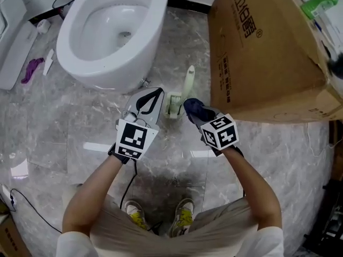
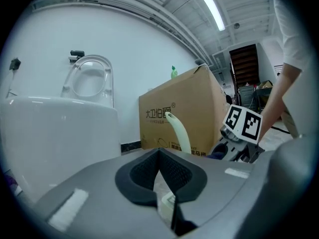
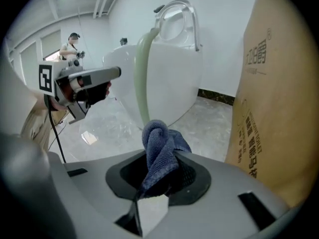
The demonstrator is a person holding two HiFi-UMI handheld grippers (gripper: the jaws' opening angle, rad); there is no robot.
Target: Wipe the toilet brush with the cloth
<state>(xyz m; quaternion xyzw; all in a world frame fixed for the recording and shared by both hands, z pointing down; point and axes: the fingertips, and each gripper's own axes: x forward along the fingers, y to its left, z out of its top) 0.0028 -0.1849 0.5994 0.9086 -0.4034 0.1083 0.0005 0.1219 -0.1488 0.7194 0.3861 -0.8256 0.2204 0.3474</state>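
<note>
Clamping cloth (image 3: 160, 142), right gripper (image 3: 158, 177), left gripper (image 2: 160, 172) closed

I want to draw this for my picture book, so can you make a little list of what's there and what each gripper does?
Place: floor beside a white toilet
Toilet brush: upright in its holder, between the two grippers
Left gripper: jaws together, empty
Right gripper: shut on a blue cloth
Cardboard box: right of the brush
Wiping: cloth near the brush; contact unclear

Overhead, two low; toilet brush (image 1: 188, 82) shared
</note>
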